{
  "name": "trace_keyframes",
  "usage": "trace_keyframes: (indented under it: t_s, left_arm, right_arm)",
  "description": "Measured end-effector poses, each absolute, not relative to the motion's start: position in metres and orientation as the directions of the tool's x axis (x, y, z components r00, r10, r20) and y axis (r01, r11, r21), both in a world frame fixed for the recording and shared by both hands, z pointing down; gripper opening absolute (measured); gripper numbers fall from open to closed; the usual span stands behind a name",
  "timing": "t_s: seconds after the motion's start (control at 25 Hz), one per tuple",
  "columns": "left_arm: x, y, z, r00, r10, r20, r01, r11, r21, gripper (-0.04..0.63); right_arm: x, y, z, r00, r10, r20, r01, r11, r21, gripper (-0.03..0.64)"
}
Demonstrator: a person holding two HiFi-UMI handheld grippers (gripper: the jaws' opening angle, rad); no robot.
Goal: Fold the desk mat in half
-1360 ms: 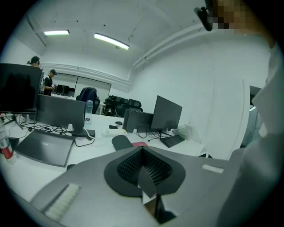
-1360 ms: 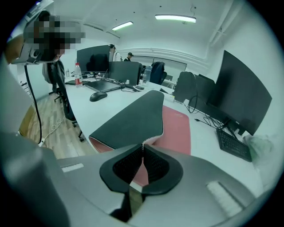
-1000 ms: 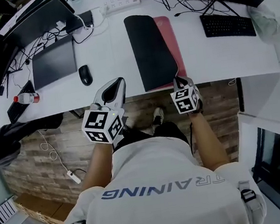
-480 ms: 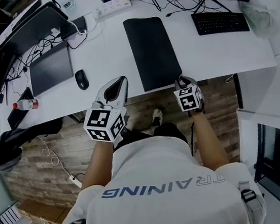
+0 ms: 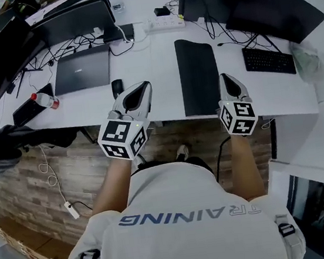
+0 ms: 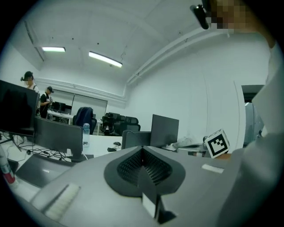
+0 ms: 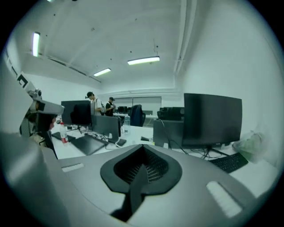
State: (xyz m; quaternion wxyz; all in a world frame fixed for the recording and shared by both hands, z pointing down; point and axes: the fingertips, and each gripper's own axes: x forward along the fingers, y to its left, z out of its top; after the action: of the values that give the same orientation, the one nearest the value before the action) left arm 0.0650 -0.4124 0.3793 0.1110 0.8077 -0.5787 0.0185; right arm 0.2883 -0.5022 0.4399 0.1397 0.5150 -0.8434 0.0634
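The black desk mat lies folded into a long narrow strip on the white desk, running from the front edge towards the monitors. My right gripper hovers just right of the mat's near end, clear of it. Its jaws have just been closing and now stand shut with nothing between them, as the right gripper view shows. My left gripper is held over the desk's front edge, left of the mat, and is also shut and empty.
Left of the mat are a closed laptop, a mouse and a bottle. A keyboard and dark monitors stand at the right, a power strip with cables at the back. People stand at far desks.
The right gripper was at the mat's near edge with the pink underside showing; the mat now lies flat and black, and both grippers have risen clear of it.
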Motion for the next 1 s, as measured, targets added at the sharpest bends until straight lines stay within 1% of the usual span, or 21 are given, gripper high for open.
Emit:
trace_keyframes:
  t_s: [0.28, 0.48, 0.72, 1.0]
  left_arm:
    - [-0.019, -0.382, 0.320, 0.200, -0.980, 0.024, -0.973, -0.195, 0.122, 0.000]
    - [-0.066, -0.355, 0.299, 0.114, -0.993, -0.032, -0.986, -0.117, 0.118, 0.000]
    - [-0.092, -0.336, 0.294, 0.071, -0.997, -0.044, -0.990, -0.075, 0.121, 0.000]
    - [-0.100, -0.335, 0.293, 0.065, -0.996, -0.054, -0.989, -0.072, 0.131, 0.000]
  right_arm:
    - [0.192, -0.486, 0.346, -0.563, -0.818, 0.120, -0.823, 0.567, 0.002, 0.011]
    - [0.142, -0.466, 0.306, -0.629, -0.777, 0.016, -0.777, 0.629, 0.026, 0.012]
    - [0.108, -0.453, 0.299, -0.666, -0.746, 0.010, -0.745, 0.666, 0.032, 0.014]
    - [0.096, -0.447, 0.299, -0.684, -0.730, 0.017, -0.729, 0.684, 0.036, 0.014]
